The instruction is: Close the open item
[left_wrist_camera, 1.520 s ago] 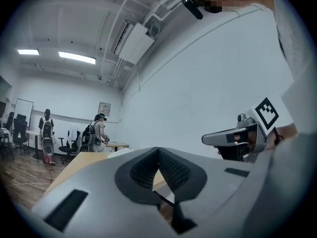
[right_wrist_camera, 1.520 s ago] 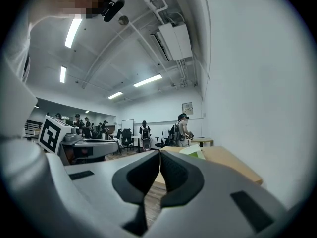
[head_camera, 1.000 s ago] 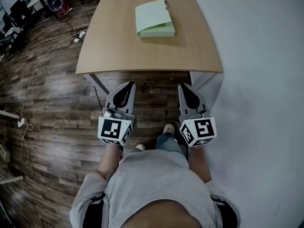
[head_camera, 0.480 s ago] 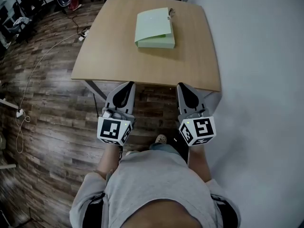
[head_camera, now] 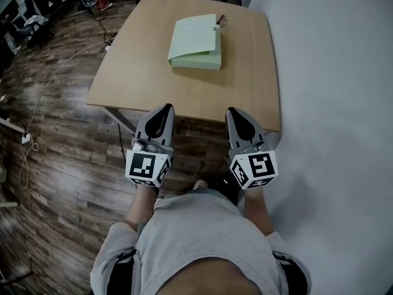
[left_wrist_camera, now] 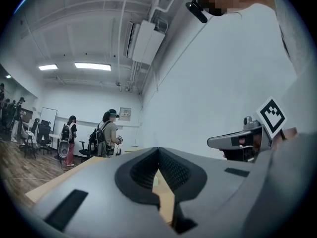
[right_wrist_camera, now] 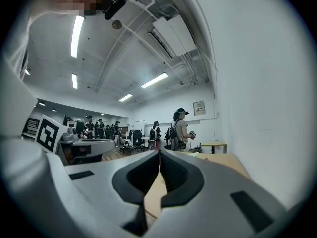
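- A dark wooden floor (head_camera: 61, 146) is stretching out to the left of the left hand-held gripper, and a white cable (head_camera: 38, 100) is trailing across it.
- Several people (left_wrist_camera: 110, 133) are standing far ahead of the left hand-held gripper, beyond the far end of the counter.
- The left hand-held gripper (head_camera: 162, 111) is pointing level over the near edge of the counter (head_camera: 129, 72). Its jaws are pressing together with nothing between them, as the left gripper view (left_wrist_camera: 158, 151) is showing.
- A marker cube (head_camera: 147, 168) is sitting at the back of the left hand-held gripper, just in front of the person's forearm.
- The pale green folder (head_camera: 195, 37) is lying flat on the counter, well ahead of both hand-held grippers and roughly between the lines they are pointing along. Neither one is touching it.
- Its thick near edge is facing the hand-held grippers; how far its cover is lifting I cannot tell.
- A small metal piece (head_camera: 220, 21) is sticking out at the folder's far right corner.
- The right hand-held gripper (head_camera: 233, 113) is pointing level beside the left one, also at the counter's near edge. Its jaws are meeting tip to tip and holding nothing, as the right gripper view (right_wrist_camera: 159, 153) is showing.
- A plain white wall (head_camera: 331, 72) is running along to the right of the right hand-held gripper, with the counter standing against it.
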Demonstrator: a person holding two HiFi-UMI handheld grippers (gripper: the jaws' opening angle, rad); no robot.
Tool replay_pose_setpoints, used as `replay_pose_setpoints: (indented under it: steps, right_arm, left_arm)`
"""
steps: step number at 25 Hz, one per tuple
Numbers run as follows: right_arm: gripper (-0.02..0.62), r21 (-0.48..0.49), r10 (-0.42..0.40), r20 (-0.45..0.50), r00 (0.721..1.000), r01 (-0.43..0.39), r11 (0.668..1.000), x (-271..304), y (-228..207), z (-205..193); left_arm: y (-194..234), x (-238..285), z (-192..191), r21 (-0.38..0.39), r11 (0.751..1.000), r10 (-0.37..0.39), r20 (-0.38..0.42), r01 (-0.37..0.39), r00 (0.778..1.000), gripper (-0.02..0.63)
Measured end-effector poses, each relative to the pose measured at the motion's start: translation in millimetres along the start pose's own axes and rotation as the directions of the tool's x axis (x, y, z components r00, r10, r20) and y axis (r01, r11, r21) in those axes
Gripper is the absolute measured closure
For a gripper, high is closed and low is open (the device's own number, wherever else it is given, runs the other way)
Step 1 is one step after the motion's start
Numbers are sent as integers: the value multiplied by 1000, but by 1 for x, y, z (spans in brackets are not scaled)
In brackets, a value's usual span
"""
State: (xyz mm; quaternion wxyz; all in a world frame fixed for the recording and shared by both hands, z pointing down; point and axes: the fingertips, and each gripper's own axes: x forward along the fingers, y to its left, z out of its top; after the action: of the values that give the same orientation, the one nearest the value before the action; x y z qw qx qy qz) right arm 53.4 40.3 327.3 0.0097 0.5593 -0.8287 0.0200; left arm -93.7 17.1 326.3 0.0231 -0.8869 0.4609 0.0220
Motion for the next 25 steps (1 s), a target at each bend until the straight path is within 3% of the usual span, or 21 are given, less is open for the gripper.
replay_pose_setpoints:
  steps: [13, 25]
  right_arm:
    - [584, 31, 59, -2, 998, -59, 998, 2, -38, -8]
    - [584, 45, 71, -13, 997, -71, 997, 46, -52, -15]
  left_arm:
    - [-24, 24, -4, 11, 998, 56, -17, -56, 998, 591]
    - [1, 57, -16, 10, 998, 62, -37, -62, 997, 591]
